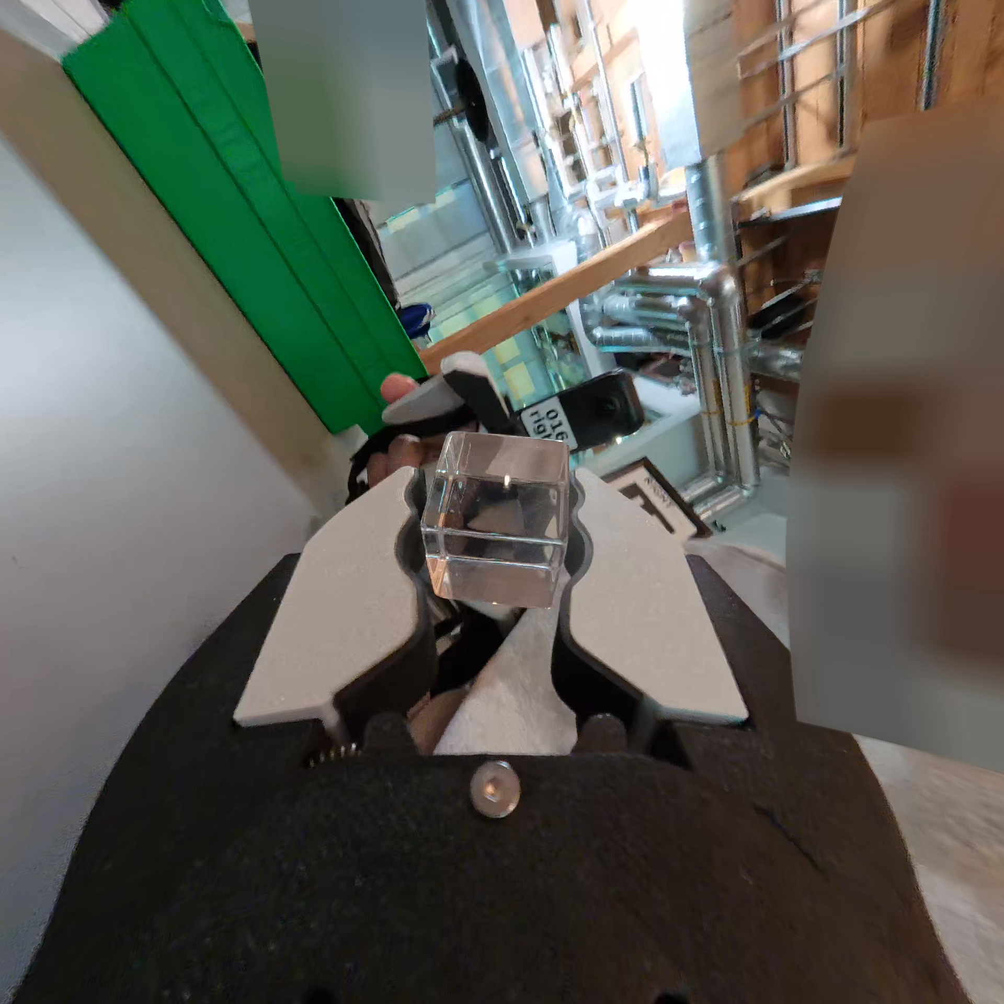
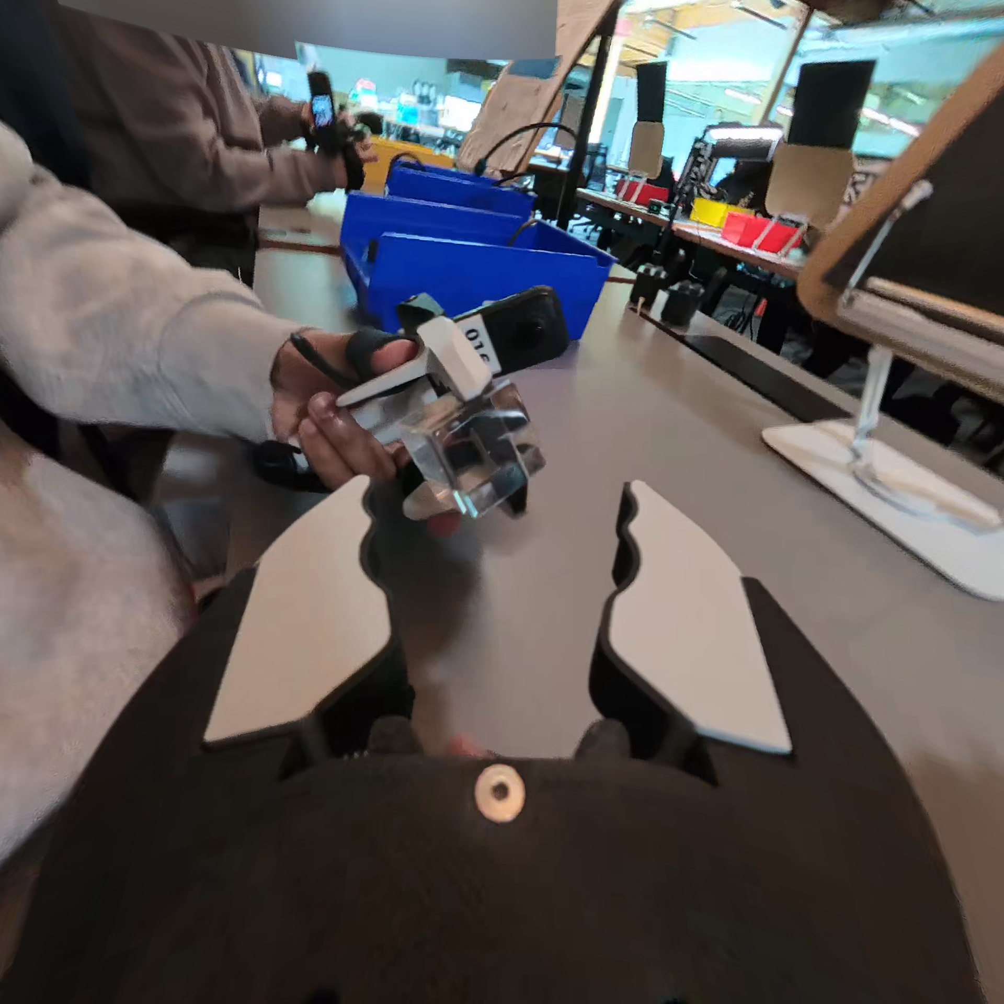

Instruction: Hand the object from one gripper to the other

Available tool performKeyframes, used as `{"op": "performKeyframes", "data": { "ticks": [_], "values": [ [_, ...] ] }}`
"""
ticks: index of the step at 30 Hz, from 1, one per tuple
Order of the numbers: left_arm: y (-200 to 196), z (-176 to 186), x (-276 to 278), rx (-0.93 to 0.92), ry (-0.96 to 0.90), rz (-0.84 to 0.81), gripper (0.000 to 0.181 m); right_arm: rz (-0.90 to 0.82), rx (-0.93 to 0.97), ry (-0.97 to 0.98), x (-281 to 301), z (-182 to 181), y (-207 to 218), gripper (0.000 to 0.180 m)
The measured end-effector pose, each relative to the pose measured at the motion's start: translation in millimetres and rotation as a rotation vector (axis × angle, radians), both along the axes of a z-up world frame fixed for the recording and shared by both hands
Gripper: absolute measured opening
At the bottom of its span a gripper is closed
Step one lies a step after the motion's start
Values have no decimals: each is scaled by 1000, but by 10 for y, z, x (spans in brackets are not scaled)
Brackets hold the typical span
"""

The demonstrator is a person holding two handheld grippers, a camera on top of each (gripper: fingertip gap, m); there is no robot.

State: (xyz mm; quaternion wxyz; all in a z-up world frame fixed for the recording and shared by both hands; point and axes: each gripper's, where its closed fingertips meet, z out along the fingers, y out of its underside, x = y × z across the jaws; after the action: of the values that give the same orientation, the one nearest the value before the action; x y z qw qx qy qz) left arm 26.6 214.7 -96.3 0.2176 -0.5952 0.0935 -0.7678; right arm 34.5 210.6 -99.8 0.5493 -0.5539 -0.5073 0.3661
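Observation:
A clear acrylic cube (image 1: 497,529) sits between the grey fingers of my left gripper (image 1: 494,489), which is shut on it and holds it in the air. In the right wrist view the same cube (image 2: 478,462) shows in the left gripper (image 2: 434,413), held by a hand in a grey sleeve, just beyond my right gripper's tips. My right gripper (image 2: 497,505) is open and empty, its jaws wide apart, a little short of the cube. It also shows in the left wrist view (image 1: 445,388) behind the cube, facing my left gripper.
A grey table (image 2: 679,434) lies below. Blue bins (image 2: 478,271) stand at its far side. A monitor on a white stand (image 2: 896,516) is at the right. Another person (image 2: 190,141) stands behind at the left. A green panel (image 1: 244,217) leans against the wall. Both grippers' tips are close together, under 4 cm apart. The green panel (image 1: 244,217) sits 25 centimeters or so from the ends of my right fingers.

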Motion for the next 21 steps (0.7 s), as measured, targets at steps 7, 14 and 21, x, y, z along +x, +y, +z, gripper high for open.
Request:
{"op": "performKeyframes", "data": {
  "ticks": [7, 14, 21],
  "values": [
    [-431, -120, 6, 87, 110, -210, 49, 257, 120, -116, -313, -164, -367, 85],
    [-609, -230, 31, 33, 163, -244, 49, 442, 185, -194, -475, -293, -701, 75],
    [-659, -234, 44, 26, 159, -233, 49, 423, 288, -249, -517, -358, -701, 49]
  ]
}}
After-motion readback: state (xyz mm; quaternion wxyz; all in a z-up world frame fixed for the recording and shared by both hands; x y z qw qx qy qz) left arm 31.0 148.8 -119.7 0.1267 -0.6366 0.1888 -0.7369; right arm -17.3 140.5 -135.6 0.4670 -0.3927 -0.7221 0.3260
